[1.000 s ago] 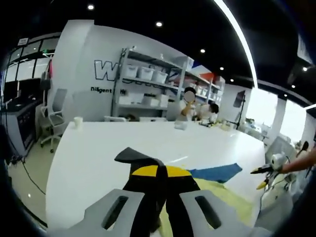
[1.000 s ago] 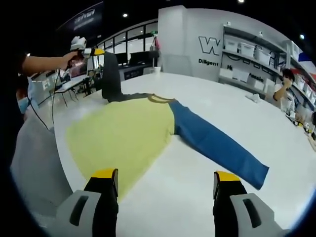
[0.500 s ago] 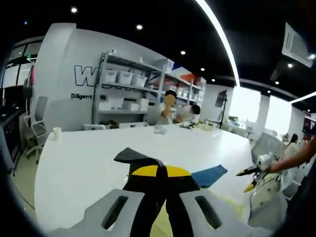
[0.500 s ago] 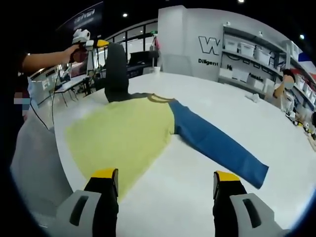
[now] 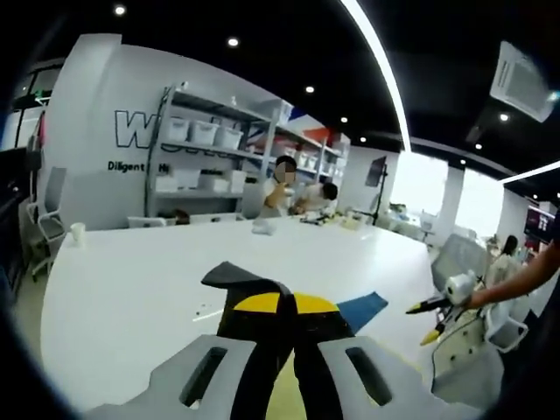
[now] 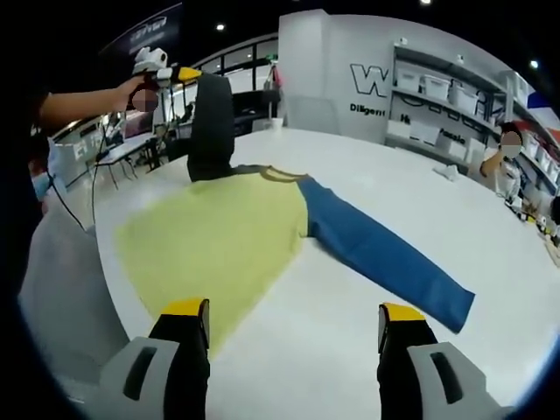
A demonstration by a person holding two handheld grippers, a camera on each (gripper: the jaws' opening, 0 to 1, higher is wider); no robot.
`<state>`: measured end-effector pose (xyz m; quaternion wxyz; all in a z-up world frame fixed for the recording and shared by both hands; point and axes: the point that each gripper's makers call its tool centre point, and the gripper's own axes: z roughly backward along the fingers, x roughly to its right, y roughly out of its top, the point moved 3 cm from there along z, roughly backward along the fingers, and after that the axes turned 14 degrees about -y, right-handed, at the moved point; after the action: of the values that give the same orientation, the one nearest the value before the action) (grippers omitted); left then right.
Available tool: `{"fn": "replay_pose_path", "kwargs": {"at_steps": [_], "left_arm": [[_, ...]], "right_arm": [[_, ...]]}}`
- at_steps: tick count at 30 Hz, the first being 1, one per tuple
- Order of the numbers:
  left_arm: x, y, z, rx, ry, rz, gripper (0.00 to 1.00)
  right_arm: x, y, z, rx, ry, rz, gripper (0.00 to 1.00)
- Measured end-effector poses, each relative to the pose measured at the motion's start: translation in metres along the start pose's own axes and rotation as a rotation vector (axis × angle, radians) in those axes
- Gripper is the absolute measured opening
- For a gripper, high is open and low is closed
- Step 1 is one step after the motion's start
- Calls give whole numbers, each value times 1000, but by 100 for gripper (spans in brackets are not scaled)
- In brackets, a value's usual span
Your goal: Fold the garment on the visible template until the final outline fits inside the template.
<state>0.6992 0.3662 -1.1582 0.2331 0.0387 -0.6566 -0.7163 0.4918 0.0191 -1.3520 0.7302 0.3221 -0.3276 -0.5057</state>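
Left gripper point(image 5: 278, 306) jaws pinched together on the dark sleeve point(image 5: 241, 278) of the garment; a fold of dark cloth sticks out just past the yellow tips, and more of it runs down between the jaws. In the right gripper view the same gripper point(image 6: 179, 75) is raised in the person's hand point(image 6: 140, 94), the dark sleeve point(image 6: 212, 122) hanging from it, lifted off the table and drawn up from the shoulder. Right gripper point(image 6: 293, 328) jaws wide apart, nothing between them, touching nothing; white table point(image 6: 367, 201) shows in the gap. Garment point(image 6: 219, 241) lies flat on the table beyond the right jaws: pale yellow body spread out, blue sleeve point(image 6: 381, 254) stretched flat away from it. In the left gripper view, the blue cuff point(image 5: 361, 308) shows just beside the jaws, right gripper point(image 5: 429, 319) beyond it. Shelving point(image 5: 210, 157) stands along the far wall.
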Motion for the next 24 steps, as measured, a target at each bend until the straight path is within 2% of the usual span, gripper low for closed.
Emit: {"fn": "replay_pose_path", "kwargs": {"at_steps": [8, 14, 24], "left_arm": [[2, -14, -22, -37, -19, -2, 8], [1, -31, -40, -72, -25, 32, 8], [15, -57, -72, -123, -65, 36, 8]], "right_arm": [[0, -1, 0, 0, -2, -8, 76], [-1, -3, 1, -1, -4, -16, 76], [-3, -5, 4, 1, -8, -26, 77]]}}
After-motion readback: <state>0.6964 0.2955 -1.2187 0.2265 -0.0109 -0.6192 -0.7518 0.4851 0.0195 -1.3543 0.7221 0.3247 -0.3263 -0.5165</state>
